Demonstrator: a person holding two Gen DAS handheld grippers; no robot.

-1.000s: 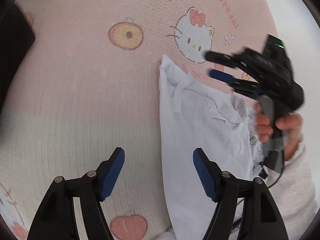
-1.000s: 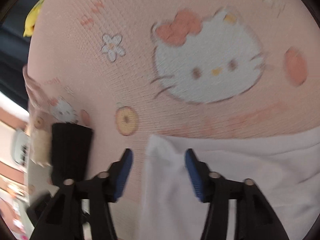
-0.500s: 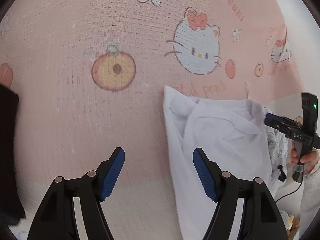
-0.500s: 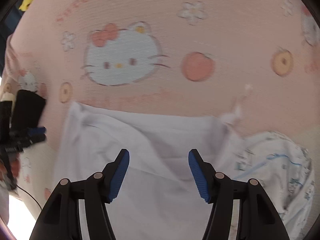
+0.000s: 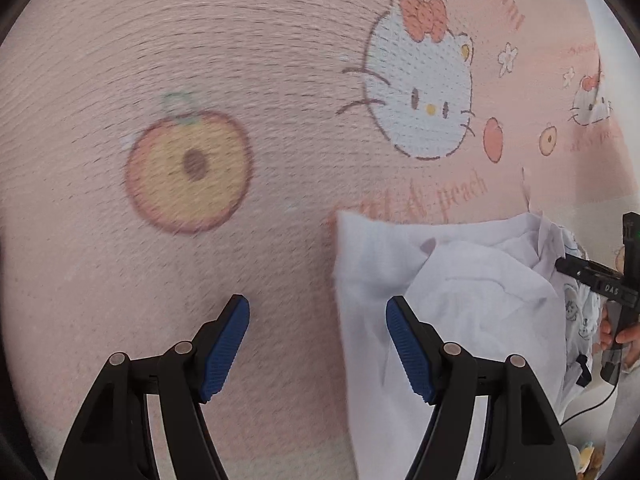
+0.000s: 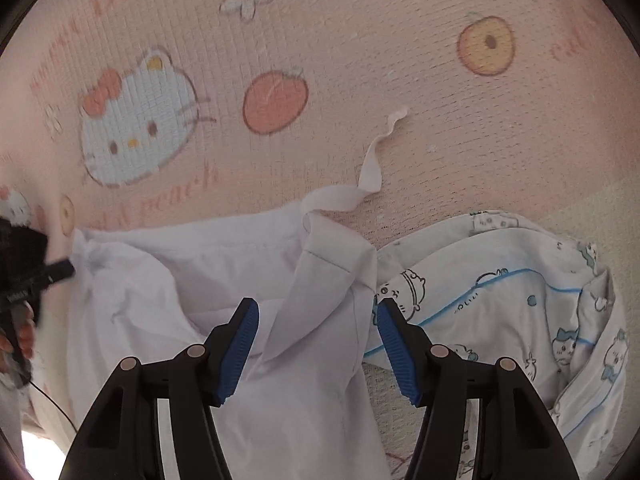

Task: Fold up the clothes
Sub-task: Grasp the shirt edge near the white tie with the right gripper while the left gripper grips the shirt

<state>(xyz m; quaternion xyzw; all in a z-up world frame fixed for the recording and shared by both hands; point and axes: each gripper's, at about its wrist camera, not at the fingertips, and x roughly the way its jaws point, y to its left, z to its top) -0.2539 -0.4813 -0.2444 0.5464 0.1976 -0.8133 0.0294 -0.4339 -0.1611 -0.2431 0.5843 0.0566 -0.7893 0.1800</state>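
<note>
A white garment [image 5: 452, 300] lies rumpled on a pink cartoon-print blanket [image 5: 160, 60]. My left gripper [image 5: 318, 344] is open and empty, low over the garment's left edge, one pad over bare blanket. In the right wrist view the white garment [image 6: 224, 264] spreads left, with a folded flap and a loose strap [image 6: 372, 168] reaching up. My right gripper [image 6: 318, 344] is open and empty, just above that flap. The right gripper also shows at the far right of the left wrist view [image 5: 592, 276].
A second garment, white with blue cartoon print [image 6: 512, 300], lies bunched to the right of the white one. The blanket [image 6: 360, 40] extends widely above both. The left gripper and hand show at the left edge of the right wrist view [image 6: 24, 276].
Both grippers have moved lower and closer to the white garment. The right gripper swung from the garment's left corner to its right side, beside the printed garment. Both stayed open.
</note>
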